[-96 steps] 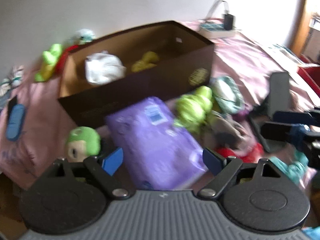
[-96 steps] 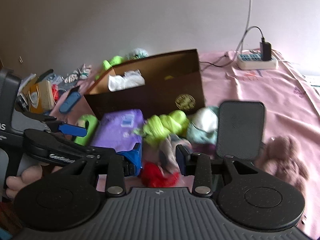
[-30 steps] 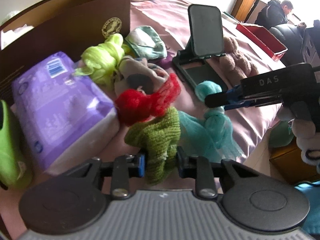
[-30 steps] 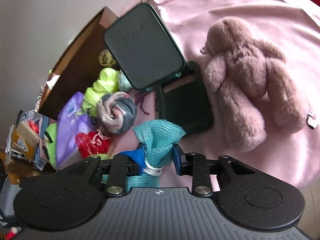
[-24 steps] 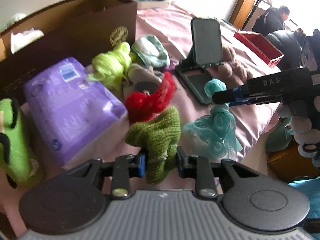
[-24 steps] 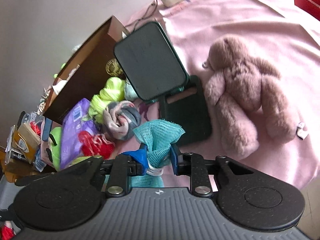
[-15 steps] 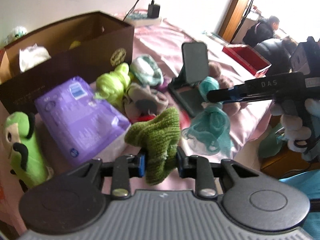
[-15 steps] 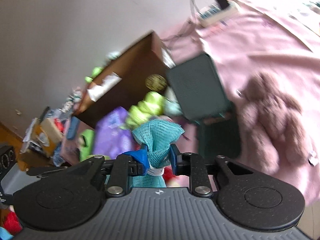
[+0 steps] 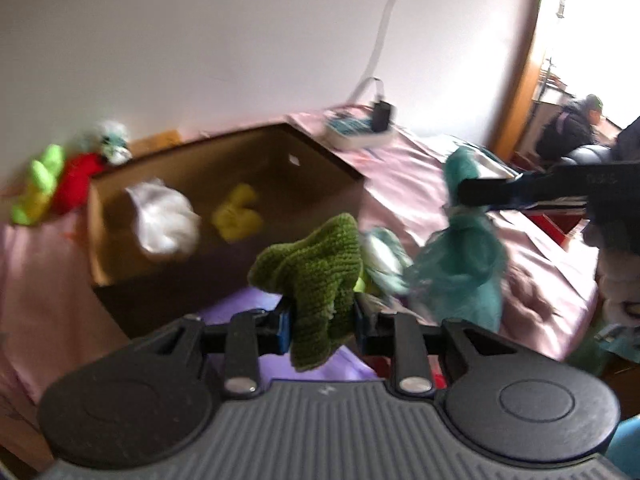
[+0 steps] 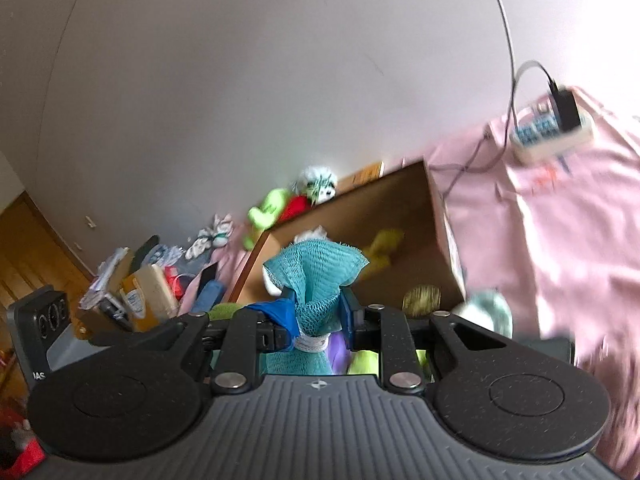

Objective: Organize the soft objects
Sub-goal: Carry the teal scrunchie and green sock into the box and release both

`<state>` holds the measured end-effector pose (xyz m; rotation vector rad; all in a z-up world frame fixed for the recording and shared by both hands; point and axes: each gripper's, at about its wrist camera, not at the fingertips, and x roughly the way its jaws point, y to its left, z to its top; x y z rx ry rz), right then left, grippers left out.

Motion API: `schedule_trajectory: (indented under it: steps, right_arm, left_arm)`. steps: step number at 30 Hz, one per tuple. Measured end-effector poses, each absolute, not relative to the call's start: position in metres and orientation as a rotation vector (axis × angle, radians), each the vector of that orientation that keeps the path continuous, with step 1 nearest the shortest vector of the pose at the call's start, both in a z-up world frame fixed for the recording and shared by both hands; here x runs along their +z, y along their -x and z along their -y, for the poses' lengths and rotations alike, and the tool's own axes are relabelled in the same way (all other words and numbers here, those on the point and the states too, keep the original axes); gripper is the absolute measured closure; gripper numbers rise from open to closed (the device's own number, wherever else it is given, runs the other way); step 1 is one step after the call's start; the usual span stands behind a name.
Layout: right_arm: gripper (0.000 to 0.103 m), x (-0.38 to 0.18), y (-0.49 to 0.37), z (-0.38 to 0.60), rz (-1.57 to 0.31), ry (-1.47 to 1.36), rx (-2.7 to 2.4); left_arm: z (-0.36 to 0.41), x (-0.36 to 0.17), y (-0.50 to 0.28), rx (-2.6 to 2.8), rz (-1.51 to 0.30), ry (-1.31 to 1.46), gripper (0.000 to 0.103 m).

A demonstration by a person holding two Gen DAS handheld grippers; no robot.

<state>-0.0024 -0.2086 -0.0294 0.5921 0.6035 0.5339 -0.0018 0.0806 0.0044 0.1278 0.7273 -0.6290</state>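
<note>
My left gripper (image 9: pixel 322 318) is shut on a green knitted piece (image 9: pixel 316 276) and holds it in the air in front of the brown cardboard box (image 9: pixel 120 300). My right gripper (image 10: pixel 318 320) is shut on a teal mesh pouf (image 10: pixel 316 276), also raised, facing the box (image 10: pixel 400 216). In the left wrist view the right gripper (image 9: pixel 472 196) and its teal pouf (image 9: pixel 464 264) hang to the right of the box. Inside the box lie a white soft item (image 9: pixel 164 220) and a yellow soft item (image 9: pixel 236 218).
A purple pack (image 9: pixel 248 300) lies under my left gripper. Green, red and white plush toys (image 9: pixel 68 180) sit behind the box. A power strip with charger (image 10: pixel 548 128) lies on the pink cloth (image 10: pixel 560 220). Clutter (image 10: pixel 132 280) is at the far left.
Both grippers have risen and tilted up from the pile toward the box, each keeping its item. The phone stand and pink bear have dropped out of view.
</note>
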Motion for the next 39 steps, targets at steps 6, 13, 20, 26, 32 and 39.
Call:
schedule_trajectory:
  steps: [6,13,20,26,32,39]
  right_arm:
    - [0.099,-0.012,-0.050,0.207,-0.543,-0.565,0.527]
    - [0.099,-0.010,-0.107,0.187,-0.543,-0.434,0.485]
    - [0.099,-0.035,-0.151,0.167,-0.608,-0.307,0.449]
    - [0.094,-0.059,-0.179,0.153,-0.674,-0.259,0.429]
    - [0.090,-0.081,-0.201,0.148,-0.757,-0.272,0.376]
    - [0.089,-0.091,-0.211,0.143,-0.823,-0.301,0.363]
  left_arm:
    - [-0.086,0.014,-0.044,-0.524,-0.703,-0.121,0.076]
    - [-0.077,0.029,-0.096,-0.443,-0.659,-0.133,0.076]
    - [-0.062,0.012,-0.146,-0.379,-0.707,-0.142,0.076]
    - [-0.053,-0.017,-0.176,-0.355,-0.782,-0.113,0.076]
    - [-0.050,-0.039,-0.198,-0.315,-0.825,-0.093,0.061]
    - [-0.047,-0.058,-0.212,-0.285,-0.868,-0.077,0.037]
